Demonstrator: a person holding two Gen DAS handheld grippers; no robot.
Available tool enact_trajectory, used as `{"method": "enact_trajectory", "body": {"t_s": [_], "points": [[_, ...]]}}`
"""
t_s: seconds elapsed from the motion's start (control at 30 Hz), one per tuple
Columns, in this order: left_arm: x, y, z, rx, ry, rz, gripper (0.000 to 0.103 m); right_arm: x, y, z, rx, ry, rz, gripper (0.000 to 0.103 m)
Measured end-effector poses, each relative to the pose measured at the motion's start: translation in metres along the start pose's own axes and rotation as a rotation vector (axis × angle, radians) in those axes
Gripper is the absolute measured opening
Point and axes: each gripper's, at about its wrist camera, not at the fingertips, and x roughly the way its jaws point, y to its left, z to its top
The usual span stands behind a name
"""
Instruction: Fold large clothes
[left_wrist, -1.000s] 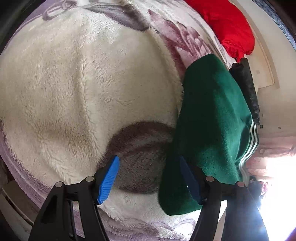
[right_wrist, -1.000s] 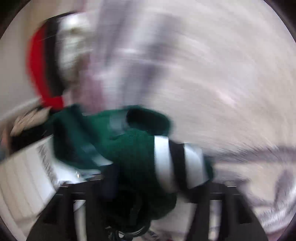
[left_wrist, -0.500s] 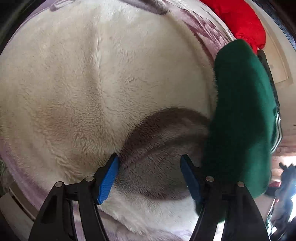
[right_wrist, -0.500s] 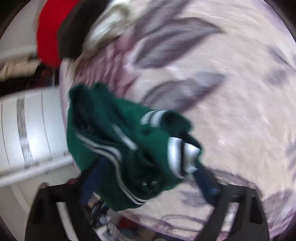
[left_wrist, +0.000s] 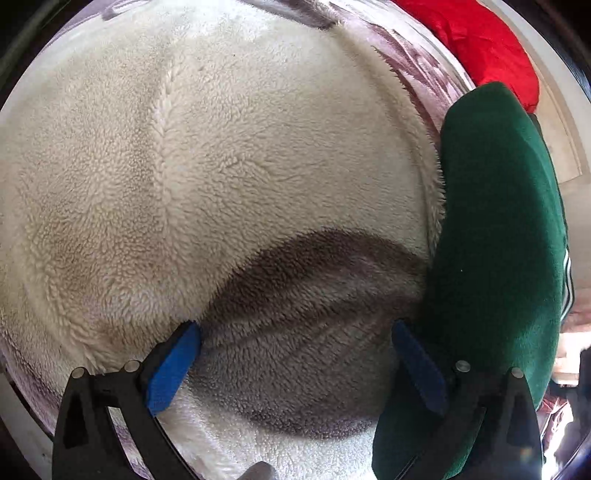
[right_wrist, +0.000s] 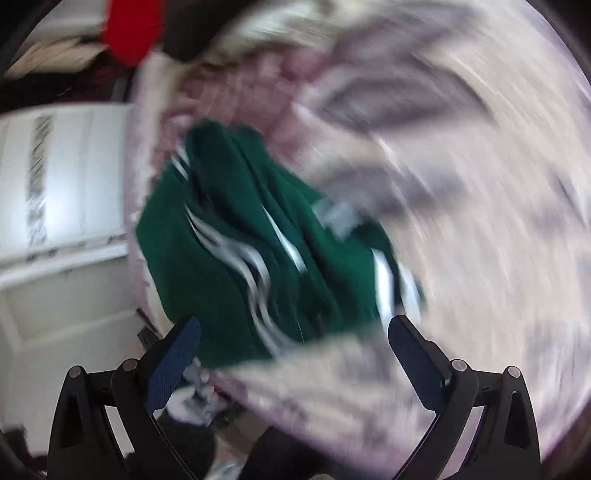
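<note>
A folded dark green garment with white stripes (right_wrist: 255, 266) lies on the patterned blanket near the bed's edge; the right wrist view is blurred. My right gripper (right_wrist: 293, 354) is open and empty, just behind the garment. In the left wrist view the same green garment (left_wrist: 498, 236) lies at the right, beside a cream fleece garment (left_wrist: 207, 155) that fills most of the frame. My left gripper (left_wrist: 295, 362) is open and empty, low over a grey-brown leaf patch of the blanket, its right finger beside the green garment.
A red garment (left_wrist: 484, 48) lies at the far right corner of the bed, also in the right wrist view (right_wrist: 133, 29). A white panelled door or cabinet (right_wrist: 62, 206) stands beside the bed. The patterned blanket (right_wrist: 480, 206) covers the bed.
My right gripper let go of the green garment, which now lies on the blanket, and pulled back open. My left gripper stayed open and shifted slightly over the fleece.
</note>
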Motion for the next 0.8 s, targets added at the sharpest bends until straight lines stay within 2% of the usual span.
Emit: {"method": "enact_trajectory", "body": {"t_s": [0.07, 0.1, 0.2, 0.27, 0.3, 0.37, 0.4, 0.43, 0.47, 0.53, 0.67, 0.77, 0.8], "points": [[0.001, -0.006, 0.004, -0.002, 0.017, 0.009, 0.103, 0.035, 0.001, 0.038, -0.07, 0.033, 0.038, 0.103], [0.001, -0.007, 0.005, -0.002, 0.03, 0.014, 0.103, 0.065, -0.001, 0.063, -0.088, 0.079, 0.086, 0.103], [-0.002, -0.018, 0.016, 0.001, 0.055, 0.036, 0.103, 0.13, 0.006, 0.096, -0.125, 0.206, 0.182, 0.103], [-0.007, -0.024, 0.022, 0.001, 0.053, 0.047, 0.103, 0.149, 0.012, 0.102, -0.164, 0.229, 0.186, 0.103], [-0.01, -0.026, 0.024, -0.002, 0.049, 0.048, 0.103, 0.151, 0.014, 0.103, -0.173, 0.221, 0.183, 0.103], [-0.017, -0.028, 0.027, -0.013, 0.035, 0.042, 0.103, 0.146, 0.014, 0.099, -0.145, 0.188, 0.184, 0.074], [-0.021, -0.028, 0.029, -0.016, 0.027, 0.045, 0.103, 0.141, 0.015, 0.096, -0.126, 0.168, 0.187, 0.049], [-0.025, -0.03, 0.032, -0.016, 0.017, 0.054, 0.103, 0.132, 0.019, 0.092, -0.11, 0.135, 0.167, 0.042], [-0.029, -0.031, 0.033, -0.014, 0.008, 0.055, 0.103, 0.124, 0.027, 0.088, -0.125, 0.106, 0.138, 0.038], [-0.037, -0.036, 0.036, -0.001, -0.019, 0.073, 0.103, 0.103, 0.051, 0.084, -0.185, 0.069, 0.135, 0.03], [-0.04, -0.038, 0.039, 0.021, -0.039, 0.062, 0.103, 0.081, 0.092, 0.095, -0.286, 0.031, 0.181, 0.027], [-0.036, -0.044, 0.041, 0.058, -0.039, 0.06, 0.103, 0.072, 0.12, 0.114, -0.367, -0.019, 0.162, 0.025], [-0.035, -0.046, 0.041, 0.07, -0.039, 0.058, 0.103, 0.074, 0.126, 0.124, -0.389, -0.037, 0.128, 0.025]]}}
